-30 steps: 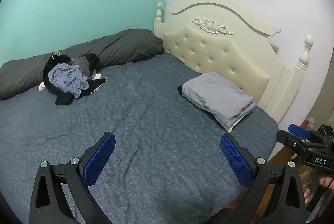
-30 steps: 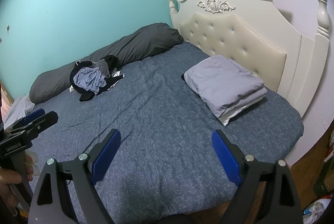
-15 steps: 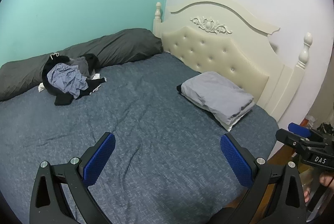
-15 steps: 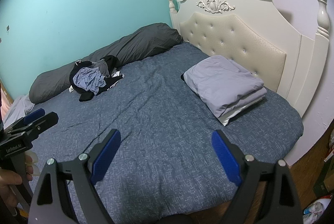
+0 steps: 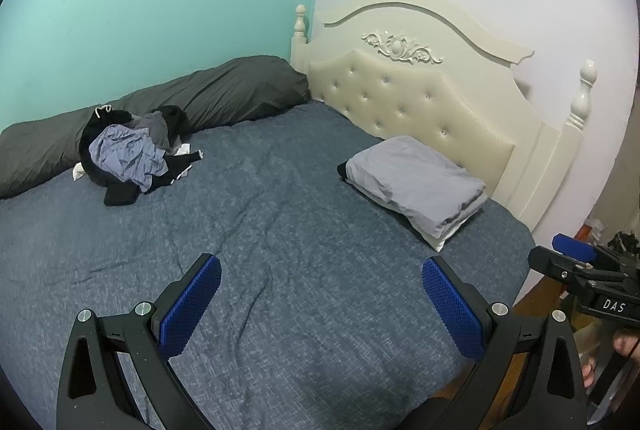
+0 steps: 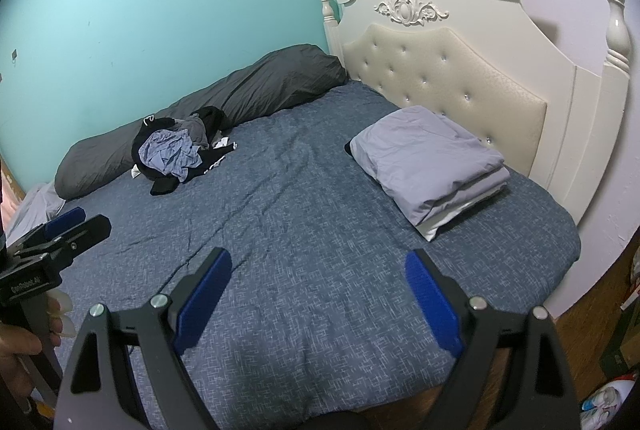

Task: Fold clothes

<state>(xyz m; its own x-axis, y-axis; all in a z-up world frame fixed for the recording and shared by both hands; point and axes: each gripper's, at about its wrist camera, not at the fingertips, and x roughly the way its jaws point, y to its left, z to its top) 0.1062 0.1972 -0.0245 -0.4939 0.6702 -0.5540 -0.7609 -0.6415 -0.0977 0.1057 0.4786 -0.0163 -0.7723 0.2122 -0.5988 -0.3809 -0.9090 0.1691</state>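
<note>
Crumpled black and pale-blue cloth: the clothes pile (image 5: 132, 157) sits far left on the bed (image 5: 288, 230), against a long dark-grey bolster (image 5: 192, 105).

The speckled blue sheet is softly creased and bare across its wide middle; a folded grey stack (image 5: 416, 181) lies far right beside the tufted cream headboard (image 5: 408, 97). Both the left gripper (image 5: 320, 294) and right gripper (image 6: 318, 290) hover at the near edge, blue ribbed pads spread wide, gripping nothing.

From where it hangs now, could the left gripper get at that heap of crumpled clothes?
Probably yes: the left gripper is open and empty, with only bare bed sheet before the clothes heap, though it lies well off.
</note>
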